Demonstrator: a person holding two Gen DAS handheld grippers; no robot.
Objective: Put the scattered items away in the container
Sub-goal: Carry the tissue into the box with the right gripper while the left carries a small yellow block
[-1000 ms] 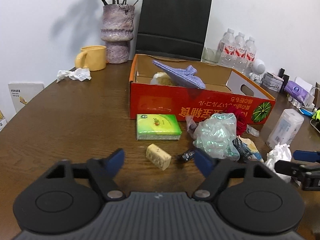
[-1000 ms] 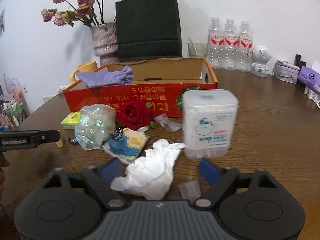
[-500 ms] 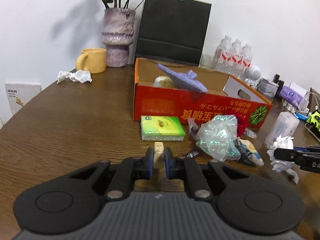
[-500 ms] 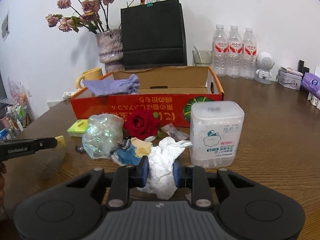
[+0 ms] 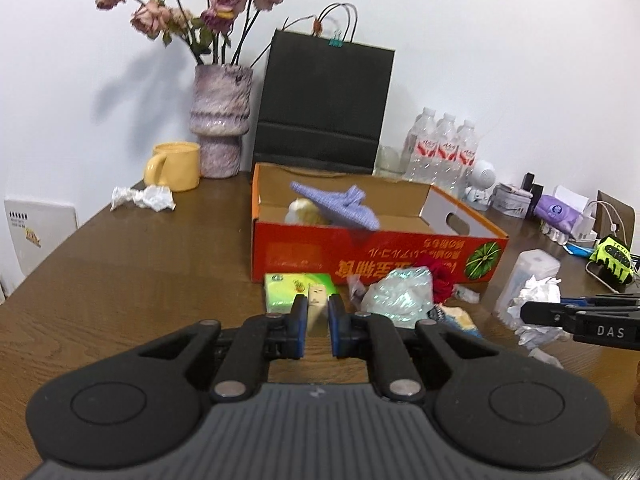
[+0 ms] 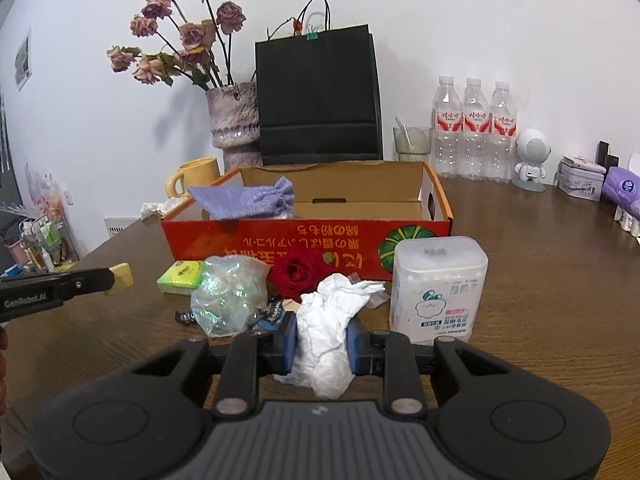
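left tongs [image 5: 317,322] clench a small yellow block [image 5: 317,303]; right tongs [image 6: 322,342] grip a crumpled white tissue [image 6: 330,322], both above the worktop [image 6: 540,300] before the orange box [image 6: 304,242].

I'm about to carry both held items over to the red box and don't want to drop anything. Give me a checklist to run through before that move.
1. Left gripper shut on the small yellow block: ok.
2. Right gripper shut on the crumpled tissue: ok.
3. Tissue held firmly: cannot tell; it is soft and much hangs loose.
4. Red box open on top: ok.
5. Free space inside beside the purple cloth: ok.
6. Block lifted off the table: ok, seen from the right wrist.
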